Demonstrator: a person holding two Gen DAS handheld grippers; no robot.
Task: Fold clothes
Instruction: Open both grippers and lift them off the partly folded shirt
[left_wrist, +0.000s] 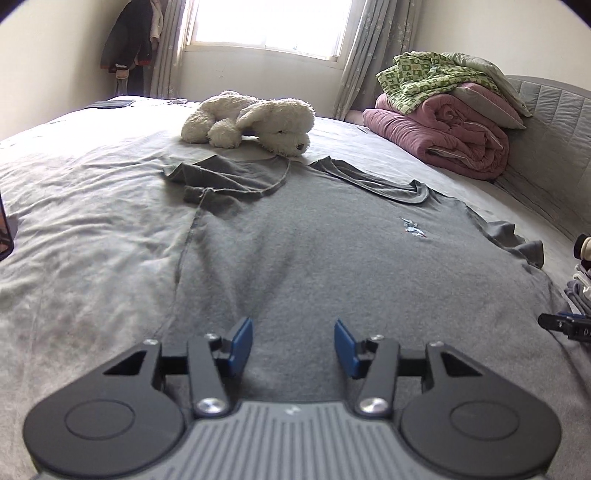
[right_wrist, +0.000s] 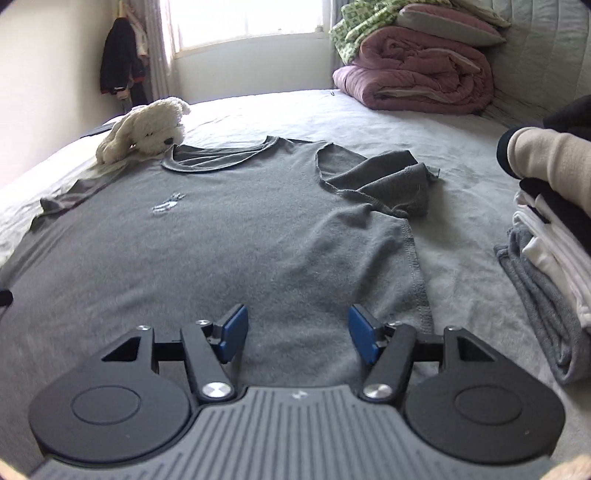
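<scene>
The bed (left_wrist: 74, 221) fills both views. A grey T-shirt (left_wrist: 314, 240) lies spread flat across the middle of it, collar toward the top of the frame, both sleeves crumpled inward. At the right edge of the right view sits a stack of folded clothes (right_wrist: 546, 251). The left gripper (left_wrist: 293, 345) and right gripper (right_wrist: 297, 332) hover low over the hem, fingers apart and empty. Judging by this, the shirt awaits a fold; each gripper needs a firm pinch of fabric.

The small chest print on the grey T-shirt (left_wrist: 413, 226) is too small to read. The folded stack (right_wrist: 554, 236) at the bed's right edge is cropped by the frame. The shirt's hem lies hidden beneath both gripper bodies.
</scene>
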